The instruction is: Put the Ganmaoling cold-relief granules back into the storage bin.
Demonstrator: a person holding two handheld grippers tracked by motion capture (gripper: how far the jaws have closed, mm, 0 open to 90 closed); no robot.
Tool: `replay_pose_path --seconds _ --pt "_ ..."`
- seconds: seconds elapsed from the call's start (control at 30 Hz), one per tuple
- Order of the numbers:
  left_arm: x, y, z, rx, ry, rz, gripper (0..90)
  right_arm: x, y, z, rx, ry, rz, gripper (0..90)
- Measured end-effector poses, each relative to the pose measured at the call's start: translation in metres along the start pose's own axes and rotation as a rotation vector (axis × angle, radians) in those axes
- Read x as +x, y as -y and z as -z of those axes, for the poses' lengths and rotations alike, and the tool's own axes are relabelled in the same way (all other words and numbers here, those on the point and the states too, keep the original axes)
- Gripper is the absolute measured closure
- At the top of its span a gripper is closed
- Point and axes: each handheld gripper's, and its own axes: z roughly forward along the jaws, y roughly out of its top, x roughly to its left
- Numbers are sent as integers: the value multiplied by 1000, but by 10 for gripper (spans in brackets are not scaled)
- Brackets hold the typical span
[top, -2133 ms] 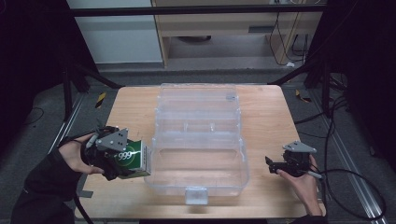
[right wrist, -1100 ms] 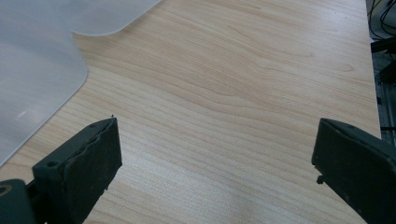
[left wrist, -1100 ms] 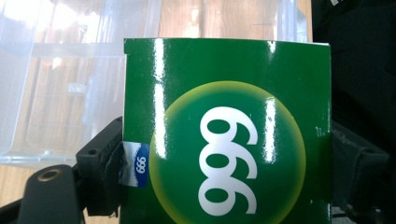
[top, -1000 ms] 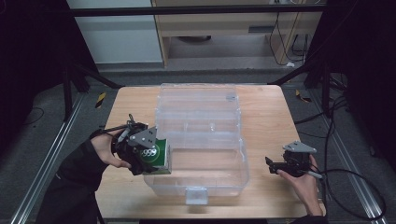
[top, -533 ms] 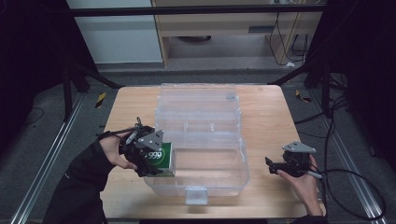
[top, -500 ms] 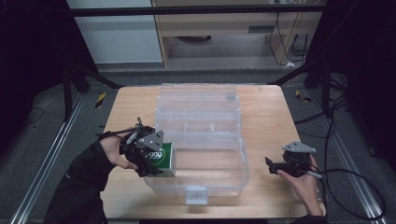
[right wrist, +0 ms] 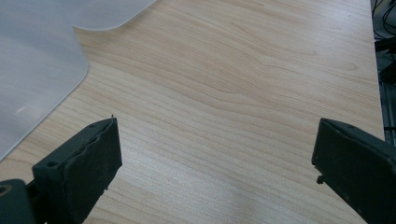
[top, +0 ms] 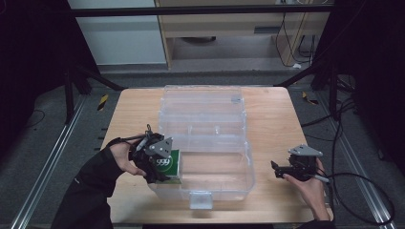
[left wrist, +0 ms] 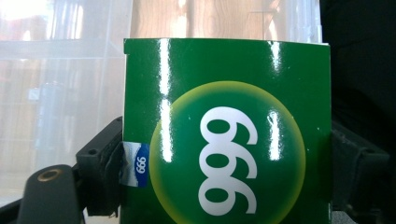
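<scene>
The left gripper (top: 165, 167) pinches a green box (left wrist: 224, 135) printed "999" between both jaws, at the near left wall of the clear plastic bin (top: 224, 181); the box's lower edge is cut off. The right gripper (top: 279, 170) hovers over bare table (right wrist: 243, 93), jaws spread wide.

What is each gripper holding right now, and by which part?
The left gripper clamps the glossy green cardboard box marked 999 by its two opposite side faces. The right gripper holds nothing; its jaws stand open over the wooden table.
</scene>
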Motion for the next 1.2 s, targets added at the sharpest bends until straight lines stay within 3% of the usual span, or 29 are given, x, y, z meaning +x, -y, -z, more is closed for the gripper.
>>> replay_pose_path --seconds 1.2 --pt "0 21 -47 22 18 60 147 1 1 -2 11 0 22 17"
